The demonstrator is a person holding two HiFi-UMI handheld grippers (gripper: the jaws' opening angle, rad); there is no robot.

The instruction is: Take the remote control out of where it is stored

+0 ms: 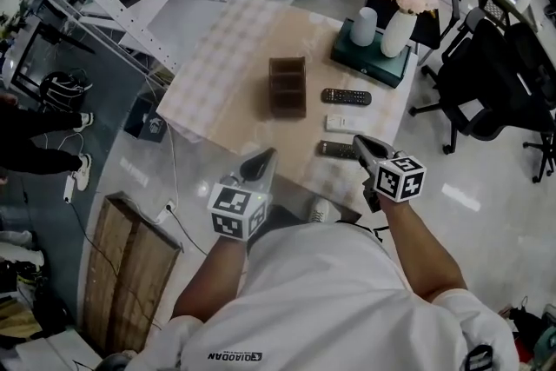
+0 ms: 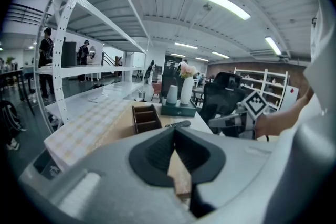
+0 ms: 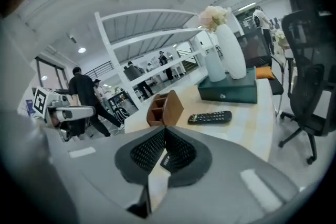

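Observation:
A brown wooden organizer (image 1: 287,87) stands in the middle of the table (image 1: 226,74), its compartments showing nothing inside. To its right lie three remotes in a row: a black one (image 1: 346,96), a white one (image 1: 345,122) and a dark one (image 1: 335,149) nearest me. My right gripper (image 1: 359,141) hangs shut just above the dark remote's right end, holding nothing. My left gripper (image 1: 267,155) hovers over the table's near edge, also shut and empty. The right gripper view shows the organizer (image 3: 165,107) and the black remote (image 3: 210,117) ahead of the closed jaws.
A green box (image 1: 369,55) at the far right of the table carries a white vase of flowers (image 1: 400,30) and a white cylinder (image 1: 365,26). Black office chairs (image 1: 486,91) stand to the right. Wooden planks (image 1: 130,274) lie on the floor at left.

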